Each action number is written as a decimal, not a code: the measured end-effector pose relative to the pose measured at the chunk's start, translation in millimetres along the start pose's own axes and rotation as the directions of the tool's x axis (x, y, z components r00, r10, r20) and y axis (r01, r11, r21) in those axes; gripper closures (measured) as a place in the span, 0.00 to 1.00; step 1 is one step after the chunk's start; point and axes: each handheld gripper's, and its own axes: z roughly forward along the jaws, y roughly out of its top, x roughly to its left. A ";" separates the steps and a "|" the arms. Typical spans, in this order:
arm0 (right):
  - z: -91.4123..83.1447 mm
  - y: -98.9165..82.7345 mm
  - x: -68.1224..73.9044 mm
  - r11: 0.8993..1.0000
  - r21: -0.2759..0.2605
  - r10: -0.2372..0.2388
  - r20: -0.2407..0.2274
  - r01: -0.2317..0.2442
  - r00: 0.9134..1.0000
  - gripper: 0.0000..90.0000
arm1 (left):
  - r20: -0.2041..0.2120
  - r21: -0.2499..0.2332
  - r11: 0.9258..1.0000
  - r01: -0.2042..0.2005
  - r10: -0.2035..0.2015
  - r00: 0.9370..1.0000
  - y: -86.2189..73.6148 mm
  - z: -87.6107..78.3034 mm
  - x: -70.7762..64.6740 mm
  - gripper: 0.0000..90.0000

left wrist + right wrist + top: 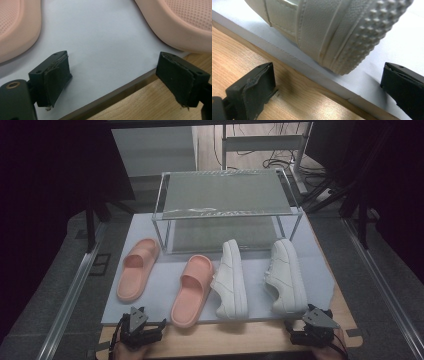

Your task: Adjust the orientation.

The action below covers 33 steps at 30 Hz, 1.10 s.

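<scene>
White sneaker (286, 276) nearest the right gripper (312, 322) lies on its side on the grey mat (165, 285), long axis running away toward the clear shelf rack (225, 200), heel at the mat's near edge. Right gripper sits low just behind that heel, jaws wide apart, empty. Left gripper (141, 322) sits low at the mat's near edge between two pink slides (191, 290), jaws apart, empty.

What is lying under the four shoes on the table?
A pale sheet lies under the pink slippers and white sneakers; wooden table shows at its near edge. Beneath the shoes themselves is covered.
</scene>
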 end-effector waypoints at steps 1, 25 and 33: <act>0.0 0.0 0.0 1.000 0.000 0.000 0.000 0.000 1.000 0.00 | -0.003 0.000 1.000 -0.003 0.003 1.000 0.0 0.0 -0.5 0.13; -0.1 -0.5 -0.1 1.000 -0.004 -0.002 0.000 0.002 1.000 0.00 | -0.036 0.026 0.997 -0.075 0.076 0.996 -2.2 -0.9 -5.6 0.13; -0.1 -0.5 -0.2 1.000 -0.003 -0.002 -0.001 0.002 1.000 0.00 | -0.008 0.011 1.000 -0.022 0.022 1.000 -1.6 -4.7 -1.8 0.14</act>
